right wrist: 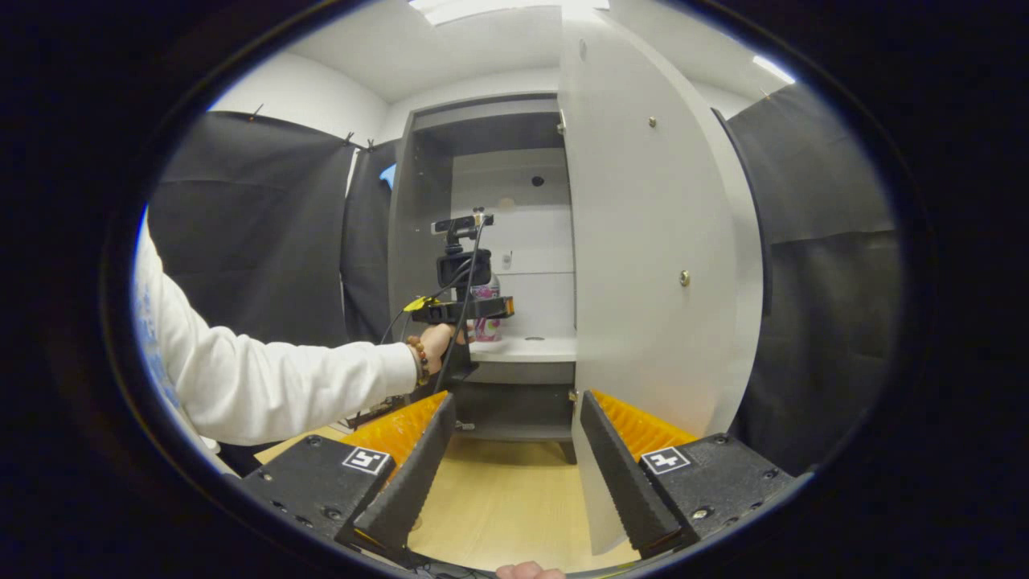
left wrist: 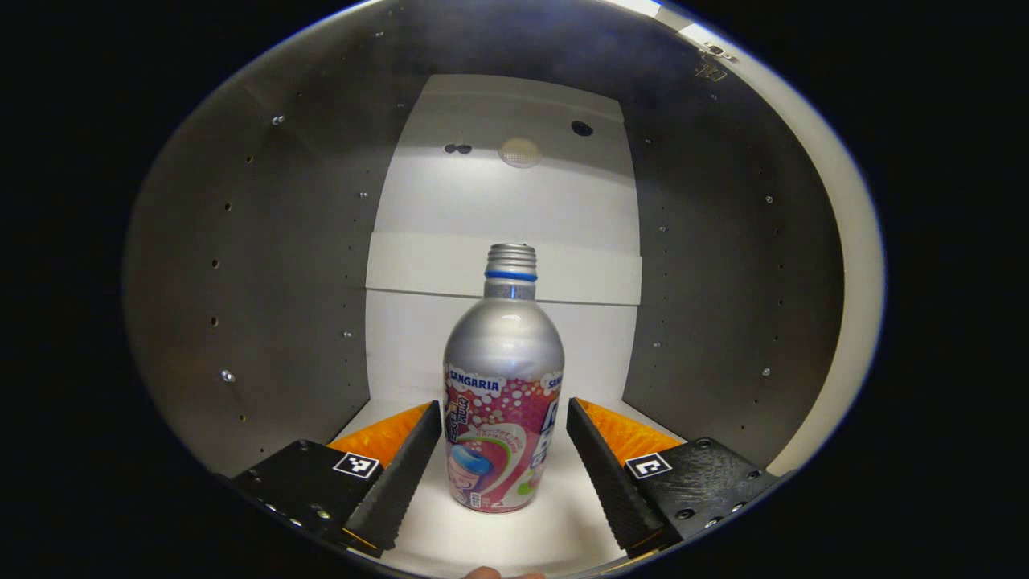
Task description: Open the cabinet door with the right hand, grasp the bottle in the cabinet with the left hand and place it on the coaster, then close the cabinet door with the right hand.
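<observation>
Cabinet (right wrist: 482, 241) with door (right wrist: 651, 265) swung open, on a pale wooden floor (right wrist: 498, 498) between black curtains.
Bottle (left wrist: 504, 386) stands upright on the white shelf (left wrist: 514, 535), between the spread left gripper (left wrist: 504, 454) fingers, untouched; right gripper (right wrist: 514, 462) is spread, empty.

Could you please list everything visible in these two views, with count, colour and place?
Silver metal bottle with pink printed label: one, upright on the white cabinet shelf, standing between the left gripper's open fingers without touching them.
Grey cabinet: one, open, white back panel, at the booth's rear.
Pale grey cabinet door: one, swung open, its edge between the right gripper's fingers.
Light wooden table: one, below the cabinet.
Black cloth wall: both sides of the cabinet.
White sleeve: one, reaching toward the cabinet.
Left gripper: open, inside the cabinet.
Right gripper: open, at the door.
</observation>
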The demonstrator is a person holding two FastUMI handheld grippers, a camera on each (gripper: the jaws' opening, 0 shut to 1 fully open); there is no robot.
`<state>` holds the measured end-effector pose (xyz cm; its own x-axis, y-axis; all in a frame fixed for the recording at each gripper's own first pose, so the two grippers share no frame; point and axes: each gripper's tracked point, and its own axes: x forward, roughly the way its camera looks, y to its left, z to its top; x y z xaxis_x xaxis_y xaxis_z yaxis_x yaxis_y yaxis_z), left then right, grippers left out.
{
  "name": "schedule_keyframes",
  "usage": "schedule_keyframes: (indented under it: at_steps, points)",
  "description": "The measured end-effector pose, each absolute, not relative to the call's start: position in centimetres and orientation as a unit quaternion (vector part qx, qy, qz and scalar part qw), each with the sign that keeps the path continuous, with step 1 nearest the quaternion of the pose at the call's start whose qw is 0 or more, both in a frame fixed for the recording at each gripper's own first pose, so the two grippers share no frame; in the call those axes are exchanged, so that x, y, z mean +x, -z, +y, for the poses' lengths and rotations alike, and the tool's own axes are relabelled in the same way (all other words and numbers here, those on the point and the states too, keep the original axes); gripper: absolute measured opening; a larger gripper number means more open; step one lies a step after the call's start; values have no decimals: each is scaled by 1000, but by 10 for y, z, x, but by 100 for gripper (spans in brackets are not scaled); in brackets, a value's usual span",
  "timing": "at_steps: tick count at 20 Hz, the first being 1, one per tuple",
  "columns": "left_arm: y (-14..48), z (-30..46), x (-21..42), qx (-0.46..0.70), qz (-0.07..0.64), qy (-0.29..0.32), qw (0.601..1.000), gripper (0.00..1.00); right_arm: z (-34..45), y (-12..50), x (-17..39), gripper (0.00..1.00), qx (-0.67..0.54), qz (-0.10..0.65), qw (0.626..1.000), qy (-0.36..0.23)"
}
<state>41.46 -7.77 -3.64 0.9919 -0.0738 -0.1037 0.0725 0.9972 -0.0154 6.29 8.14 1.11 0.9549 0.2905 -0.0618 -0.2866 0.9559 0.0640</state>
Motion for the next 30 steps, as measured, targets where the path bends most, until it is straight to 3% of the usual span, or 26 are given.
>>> schedule_keyframes:
  at_steps: [2, 7, 12, 21, 25, 30]
  points:
    - [37, -79, 414, -5, 55, 40, 998, 81, 81, -10, 65, 98, 26, 35, 988, -145]
    - [35, -76, 410, -8, 61, 41, 997, 73, 83, -10, 67, 98, 28, 36, 988, -149]
    - [15, -66, 377, -23, 46, 52, 997, 74, 84, -9, 65, 99, 30, 34, 987, -157]
    - [-18, -58, 237, -23, 8, 102, 994, 73, 92, -20, 46, 98, 29, 12, 982, -188]
    - [5, -36, 163, 4, 2, 92, 996, 73, 97, -26, 34, 98, 25, 1, 979, -203]
    - [81, 2, 81, 36, 41, 40, 998, 73, 107, -31, 21, 98, 15, -7, 975, -220]
